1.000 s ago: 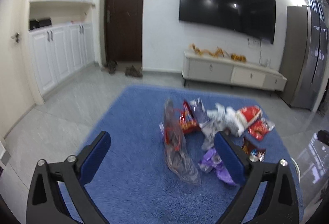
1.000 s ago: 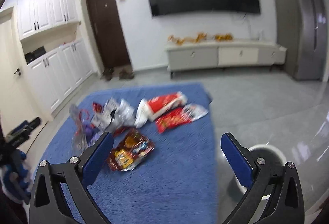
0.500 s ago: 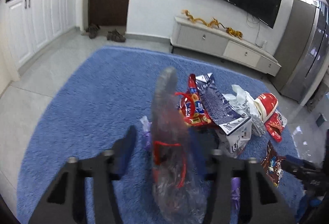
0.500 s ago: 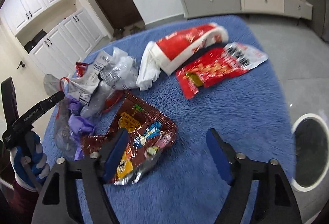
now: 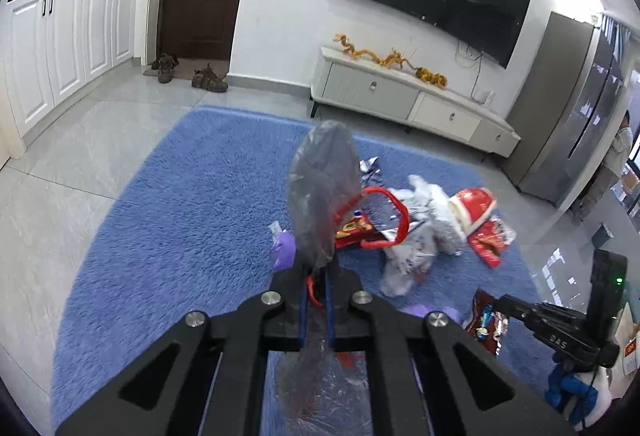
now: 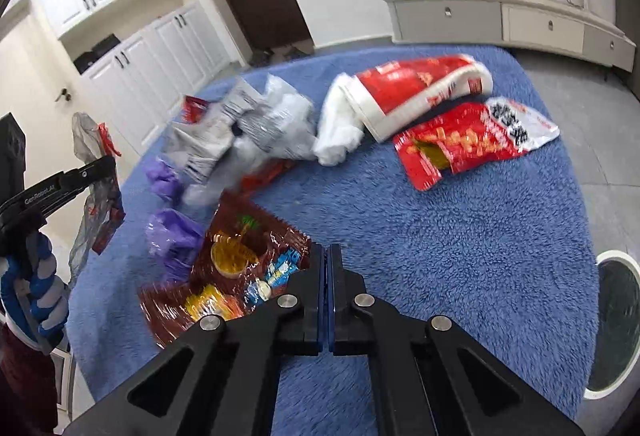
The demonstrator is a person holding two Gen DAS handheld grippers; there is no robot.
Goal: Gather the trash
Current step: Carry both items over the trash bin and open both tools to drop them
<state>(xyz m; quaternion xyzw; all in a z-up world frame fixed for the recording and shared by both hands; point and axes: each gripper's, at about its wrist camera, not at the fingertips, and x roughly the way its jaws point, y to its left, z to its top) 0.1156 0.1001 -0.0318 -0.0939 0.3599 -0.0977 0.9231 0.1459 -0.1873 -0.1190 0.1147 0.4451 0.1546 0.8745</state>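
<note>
Lot: loose snack litter on a blue rug (image 6: 460, 236), all positions given from the brown packet (image 6: 236, 268). Brown packet: glossy foil-type wrapper, flat, near edge of rug; judged very light, slick and crackly, best taken by a corner or edge. The right gripper (image 6: 327, 256) had just been closing; its fingers (image 6: 318, 276) stood fully together at the packet's right corner, and whether they had pinched that corner or met beside it could not be told. Clear bag (image 5: 320, 196) with red handles: left of the packet, lifted off the rug; thin film, limp, weightless by the look, liable to slide or tear if dragged. The left gripper (image 5: 315, 284) had also just been closing and was clamped on the bag's gathered neck, the body flopping above and below. Purple wrappers (image 6: 172, 232): just left of the packet, soft, crumpled. Silver bags (image 6: 240, 132): beyond the packet, crinkled, bulky but light. Red-and-white pouch (image 6: 420, 88) and flat red packet (image 6: 468, 144): beyond and right, well apart from the brown one. White-rimmed bin (image 6: 612, 324): far right, off the rug.
</note>
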